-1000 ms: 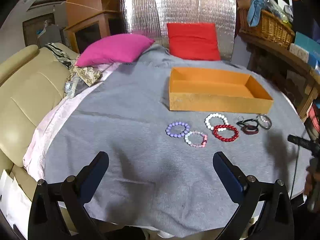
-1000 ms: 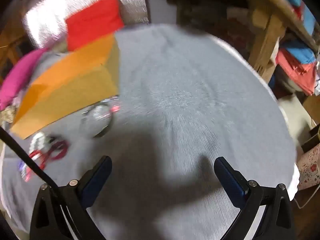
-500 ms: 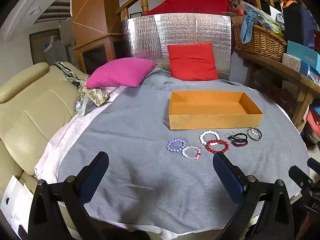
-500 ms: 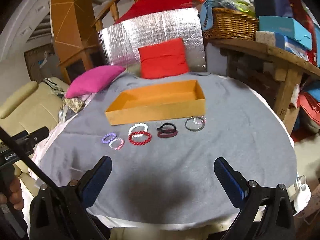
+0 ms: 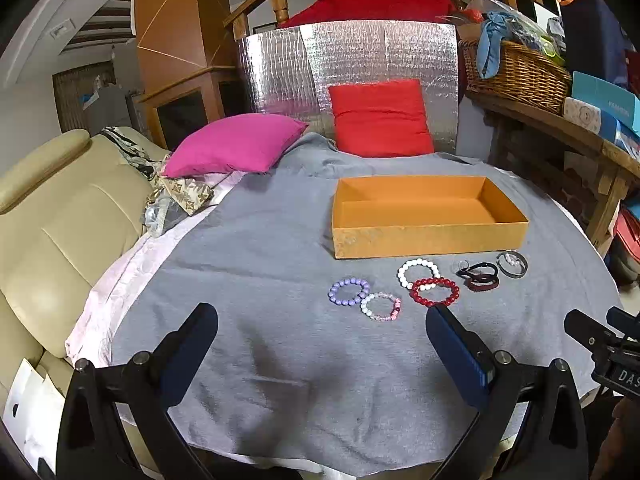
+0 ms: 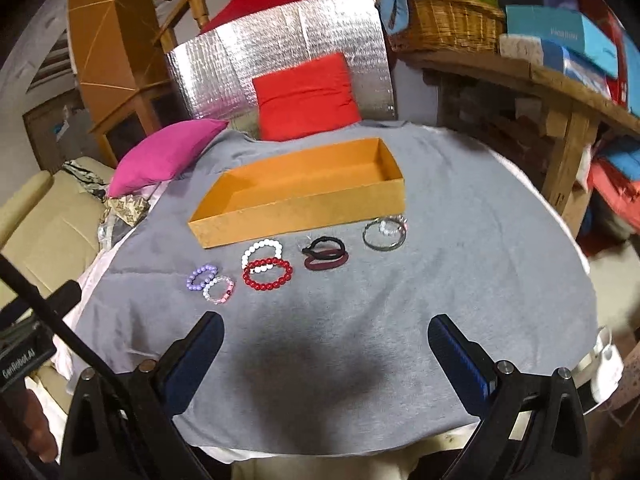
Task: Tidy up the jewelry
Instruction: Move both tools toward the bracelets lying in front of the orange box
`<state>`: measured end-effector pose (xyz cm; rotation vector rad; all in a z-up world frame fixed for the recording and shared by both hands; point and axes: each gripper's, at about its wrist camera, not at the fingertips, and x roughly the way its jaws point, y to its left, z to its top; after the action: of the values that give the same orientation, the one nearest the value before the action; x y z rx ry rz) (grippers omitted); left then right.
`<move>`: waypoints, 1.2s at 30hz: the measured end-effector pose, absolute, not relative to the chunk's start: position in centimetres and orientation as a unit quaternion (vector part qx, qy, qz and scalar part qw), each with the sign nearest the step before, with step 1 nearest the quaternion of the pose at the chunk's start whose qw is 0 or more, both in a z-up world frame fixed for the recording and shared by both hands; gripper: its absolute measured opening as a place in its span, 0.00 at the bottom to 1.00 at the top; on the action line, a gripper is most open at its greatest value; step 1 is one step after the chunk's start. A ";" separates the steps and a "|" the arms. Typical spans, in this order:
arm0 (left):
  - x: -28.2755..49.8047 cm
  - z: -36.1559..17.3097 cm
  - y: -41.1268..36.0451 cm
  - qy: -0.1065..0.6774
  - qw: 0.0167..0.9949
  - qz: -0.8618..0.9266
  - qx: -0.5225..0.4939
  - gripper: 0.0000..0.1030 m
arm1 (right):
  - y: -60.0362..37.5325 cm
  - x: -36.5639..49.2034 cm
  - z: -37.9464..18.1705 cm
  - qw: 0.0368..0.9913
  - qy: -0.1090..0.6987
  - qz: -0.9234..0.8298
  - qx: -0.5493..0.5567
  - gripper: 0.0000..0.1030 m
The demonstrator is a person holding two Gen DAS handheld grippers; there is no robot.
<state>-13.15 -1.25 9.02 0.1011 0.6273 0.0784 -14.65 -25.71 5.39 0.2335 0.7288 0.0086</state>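
Figure legend. Both views showed the grey-covered tabletop (image 5: 240,264) with an empty orange box (image 5: 424,216) at centre frame and the jewelry in a row just below it: a purple bead bracelet (image 5: 349,291) touching a pink-and-clear bracelet (image 5: 381,306), a white bead bracelet (image 5: 418,273) overlapped by a red bead bracelet (image 5: 435,291), a black and maroon band pair (image 5: 479,277), and a metal bangle (image 5: 512,264) nearest the box's right corner.

The left hand-held gripper (image 5: 320,356) sat at lower frame, fingers spread wide and holding nothing. The right hand-held gripper (image 6: 326,360) was likewise fully spread and empty.

What had just changed: 1 second earlier the right view was blurred and pitched close over the cloth beside the box; it had since swung back and steadied, so that all 7 pieces and the box (image 6: 296,196) lay in view. The left view had also drawn back slightly.

Judgement: no item had yet been lifted. Both tools appeared poised for a 1st pick, probably from the row's nearer ends.
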 end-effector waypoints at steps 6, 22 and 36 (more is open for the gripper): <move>-12.3 8.2 -1.2 0.318 0.946 0.032 0.049 1.00 | -25.5 -13.2 4.5 0.920 0.374 0.003 0.117 1.00; -11.1 7.0 -0.7 0.325 0.944 0.023 0.052 1.00 | -24.6 -12.4 4.2 0.921 0.374 0.007 0.105 1.00; -9.9 6.0 -0.5 0.335 0.941 0.023 0.053 1.00 | -24.7 -11.1 3.8 0.919 0.378 0.003 0.108 1.00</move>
<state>-9.94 -0.53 6.00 0.1089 0.6826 0.0464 -11.08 -24.71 3.82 0.2229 0.7776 0.0069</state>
